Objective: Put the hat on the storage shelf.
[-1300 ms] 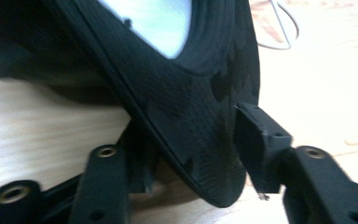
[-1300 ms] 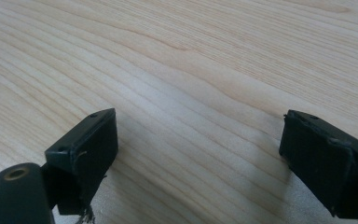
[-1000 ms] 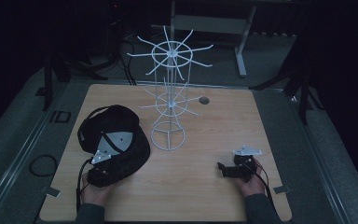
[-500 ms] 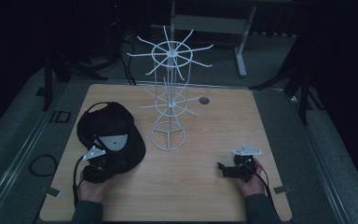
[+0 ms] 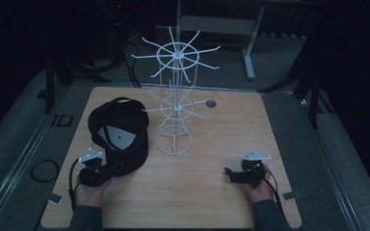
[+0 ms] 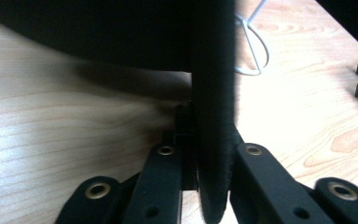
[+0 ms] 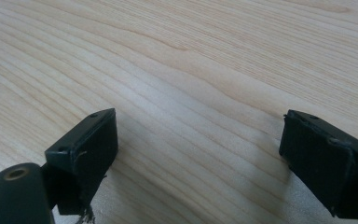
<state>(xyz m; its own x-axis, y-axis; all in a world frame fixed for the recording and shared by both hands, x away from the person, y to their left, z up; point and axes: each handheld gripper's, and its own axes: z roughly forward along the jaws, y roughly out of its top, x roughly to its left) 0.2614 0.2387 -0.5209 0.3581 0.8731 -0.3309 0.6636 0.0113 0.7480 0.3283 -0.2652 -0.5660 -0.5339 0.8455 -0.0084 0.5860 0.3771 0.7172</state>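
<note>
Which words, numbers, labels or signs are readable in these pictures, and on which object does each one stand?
"ID": dark letters on the grey floor strip left of the wooden table.
The pale patch inside the black cap, which the left gripper clamps at its brim, may be a label, but no print on it is readable.

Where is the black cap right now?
In the high view the black cap lies on the table's left side, just left of the white wire rack, its brim clamped by the left gripper.

Dim room: pale wooden table (image 5: 212,202) on grey carpet (image 5: 14,139), metal desk frame (image 5: 248,33) behind, darkness beyond.
</note>
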